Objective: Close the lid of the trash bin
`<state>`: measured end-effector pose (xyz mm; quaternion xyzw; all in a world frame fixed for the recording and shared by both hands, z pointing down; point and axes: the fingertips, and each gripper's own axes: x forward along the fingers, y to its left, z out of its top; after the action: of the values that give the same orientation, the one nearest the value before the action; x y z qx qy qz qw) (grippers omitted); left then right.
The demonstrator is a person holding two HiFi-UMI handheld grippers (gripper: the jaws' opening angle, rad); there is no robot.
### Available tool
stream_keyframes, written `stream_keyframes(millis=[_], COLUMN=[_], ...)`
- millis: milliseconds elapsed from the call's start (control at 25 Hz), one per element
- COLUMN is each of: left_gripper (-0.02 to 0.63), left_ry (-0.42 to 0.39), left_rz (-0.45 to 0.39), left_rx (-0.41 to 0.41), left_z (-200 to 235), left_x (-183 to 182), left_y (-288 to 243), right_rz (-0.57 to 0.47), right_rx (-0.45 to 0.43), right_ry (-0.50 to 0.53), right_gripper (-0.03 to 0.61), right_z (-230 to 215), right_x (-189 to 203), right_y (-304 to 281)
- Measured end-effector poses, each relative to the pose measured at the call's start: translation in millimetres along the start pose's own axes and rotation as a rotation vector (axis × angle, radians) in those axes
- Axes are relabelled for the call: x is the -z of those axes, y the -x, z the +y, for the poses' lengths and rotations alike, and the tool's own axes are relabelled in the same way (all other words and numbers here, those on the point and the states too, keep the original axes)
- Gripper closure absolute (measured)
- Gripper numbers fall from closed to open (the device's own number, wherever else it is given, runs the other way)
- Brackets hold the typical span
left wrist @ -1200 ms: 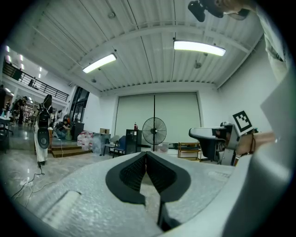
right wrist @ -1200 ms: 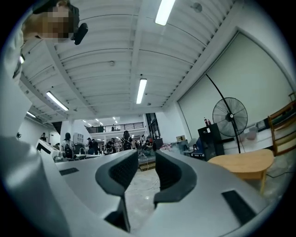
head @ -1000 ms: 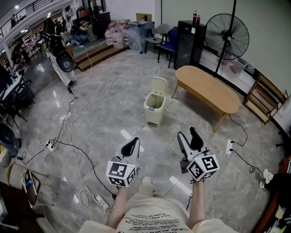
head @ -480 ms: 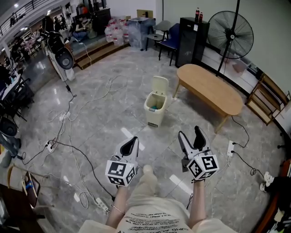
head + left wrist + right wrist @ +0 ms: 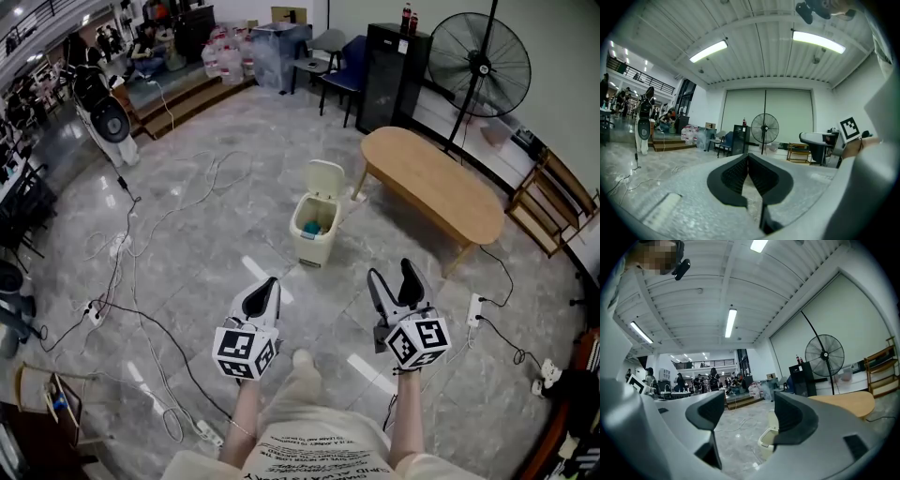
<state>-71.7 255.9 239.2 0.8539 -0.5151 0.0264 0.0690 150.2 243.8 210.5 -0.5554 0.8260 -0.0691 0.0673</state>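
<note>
Cream trash bin point(image 5: 312, 230) now sits nearer the grippers in the head view than a second ago, its lid point(image 5: 324, 178) upright. It stands well ahead, between the two tools. Left gripper point(image 5: 270, 284): jaws pressed together, empty. Right gripper point(image 5: 391, 272): jaws spread wide, holding nothing.

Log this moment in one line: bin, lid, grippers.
trash bin: on floor, ahead of both grippers | lid: up | left gripper: shut, empty | right gripper: open, empty
</note>
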Motion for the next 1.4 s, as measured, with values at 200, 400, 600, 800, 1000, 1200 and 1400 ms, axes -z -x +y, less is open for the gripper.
stream_keyframes(millis=[200, 400, 600, 800, 1000, 1200, 1400], left_gripper=[0.591, 0.591, 0.591, 0.591, 0.591, 0.591, 0.591], left_ry=[0.029, 0.041, 0.037, 0.029, 0.026, 0.035, 0.03], left_rz=[0.019, 0.038, 0.044, 0.059, 0.066, 0.068, 0.064], left_rx=[0.008, 0.013, 0.027, 0.042, 0.056, 0.054, 0.056], left_z=[31, 67, 86, 98, 108, 119, 131], left_x=[1, -1, -3, -2, -4, -2, -6], left_y=[-46, -87, -120, -142, -159, -181, -213], right_rz=[0.038, 0.085, 0.11, 0.102, 0.115, 0.129, 0.131], right_rx=[0.002, -0.029, -0.033, -0.011, -0.012, -0.014, -0.019], right_ry=[-0.005, -0.027, -0.04, -0.064, -0.072, -0.078, -0.078], right_gripper=[0.261, 0.261, 0.261, 0.261, 0.261, 0.262, 0.262], right_z=[-14, -17, -25, -37, -41, -50, -66], right_x=[8, 17, 28, 31, 35, 42, 45], right_y=[-57, -114, -149, -169, -188, -208, -239])
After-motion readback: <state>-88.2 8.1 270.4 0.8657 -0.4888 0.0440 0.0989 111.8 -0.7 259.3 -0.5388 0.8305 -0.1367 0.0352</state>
